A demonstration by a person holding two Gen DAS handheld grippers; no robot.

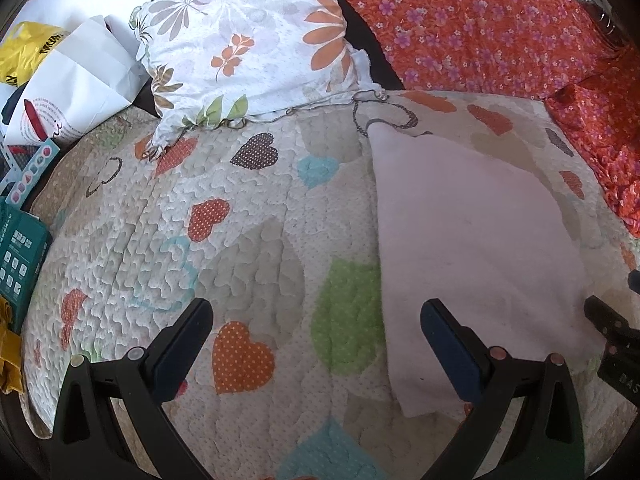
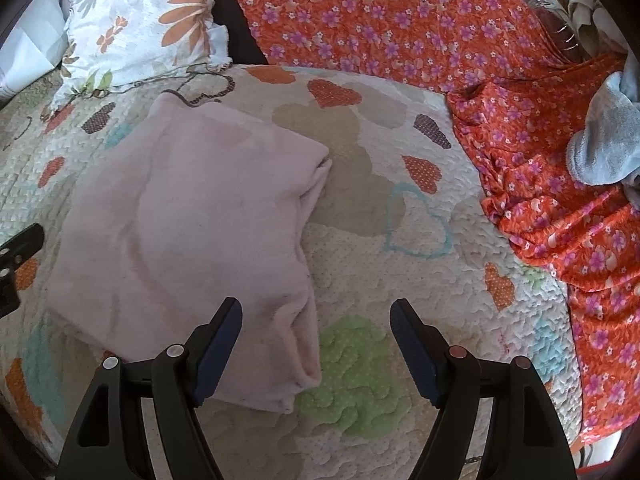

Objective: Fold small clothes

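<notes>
A pale pink small garment [image 2: 188, 216] lies folded flat on the heart-patterned quilt [image 2: 400, 280]. In the left wrist view it [image 1: 472, 248] lies right of centre. My left gripper [image 1: 316, 316] is open and empty above the quilt, its right finger over the garment's left edge. My right gripper [image 2: 316, 320] is open and empty, its left finger over the garment's near right corner. The right gripper's body also shows at the right edge of the left wrist view [image 1: 616, 340].
A floral pillow [image 1: 248, 40] lies at the back left. An orange flowered cloth [image 2: 540, 160] covers the back and right. A grey fleece item [image 2: 604, 148] sits far right. Paper bags and boxes [image 1: 60, 92] crowd the left edge.
</notes>
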